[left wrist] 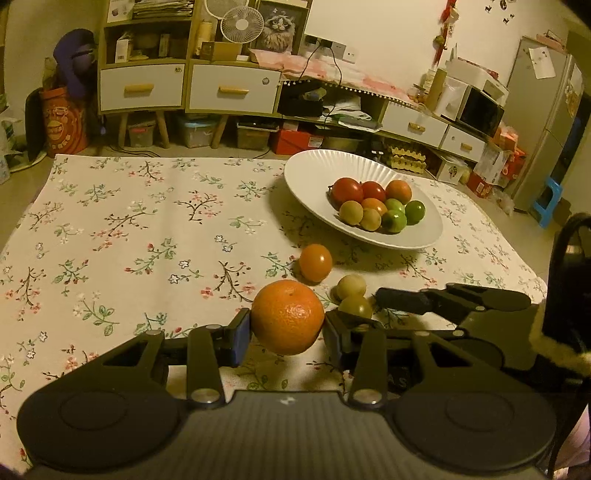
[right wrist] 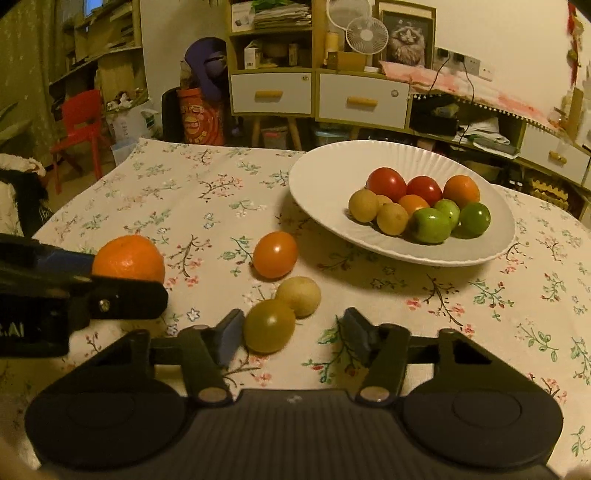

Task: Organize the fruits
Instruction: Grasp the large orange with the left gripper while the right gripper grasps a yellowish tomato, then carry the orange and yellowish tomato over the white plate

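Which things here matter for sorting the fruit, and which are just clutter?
Part of the job:
- mandarin clamped in the left tongs
- olive-green fruit between the right tongs, which are not gripping it
- orange tomato
- pale round fruit
- white plate holding fruit

Just lying about:
- floral tablecloth
- fan
- cat picture
- red chair

Dim, warm lighting is observed. Drawer cabinets (right wrist: pixel 317 92) are set against a pale wall (left wrist: pixel 388 26); a red chair (right wrist: pixel 79 125) and a refrigerator (left wrist: pixel 543 118) are noted.
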`<act>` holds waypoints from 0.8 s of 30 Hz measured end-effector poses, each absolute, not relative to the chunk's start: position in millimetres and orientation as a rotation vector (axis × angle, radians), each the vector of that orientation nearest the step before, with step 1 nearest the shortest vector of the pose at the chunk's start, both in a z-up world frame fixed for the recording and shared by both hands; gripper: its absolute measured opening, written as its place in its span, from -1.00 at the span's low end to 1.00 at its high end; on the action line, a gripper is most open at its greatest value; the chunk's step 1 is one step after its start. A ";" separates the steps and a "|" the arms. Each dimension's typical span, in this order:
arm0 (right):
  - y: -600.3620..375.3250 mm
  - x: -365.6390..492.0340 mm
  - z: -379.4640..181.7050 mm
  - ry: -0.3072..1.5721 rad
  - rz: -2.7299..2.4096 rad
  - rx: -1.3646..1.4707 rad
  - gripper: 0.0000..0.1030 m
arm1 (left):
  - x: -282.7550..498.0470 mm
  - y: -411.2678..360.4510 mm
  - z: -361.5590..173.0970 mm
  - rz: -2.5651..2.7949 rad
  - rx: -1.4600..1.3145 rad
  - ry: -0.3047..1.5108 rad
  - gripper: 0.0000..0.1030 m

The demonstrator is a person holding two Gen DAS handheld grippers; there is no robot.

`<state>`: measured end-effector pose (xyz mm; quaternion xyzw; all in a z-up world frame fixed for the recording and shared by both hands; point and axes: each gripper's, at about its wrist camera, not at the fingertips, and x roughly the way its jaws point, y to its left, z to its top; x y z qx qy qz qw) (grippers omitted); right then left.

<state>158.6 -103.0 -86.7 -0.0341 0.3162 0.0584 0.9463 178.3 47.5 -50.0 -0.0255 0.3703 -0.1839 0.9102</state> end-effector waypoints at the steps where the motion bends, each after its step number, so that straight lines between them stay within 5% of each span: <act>1: -102.6 158.9 -86.6 0.651 0.127 -0.062 -0.16 | 178.1 47.6 -49.9 -0.380 -0.054 0.765 -0.32; 7: -99.4 158.2 -84.8 0.658 0.154 -0.053 -0.48 | 178.6 47.1 -50.1 -0.386 -0.063 0.770 -0.32; 24: -110.9 149.1 -73.4 0.649 0.193 -0.047 -0.50 | 179.5 47.8 -50.5 -0.380 -0.059 0.770 -0.32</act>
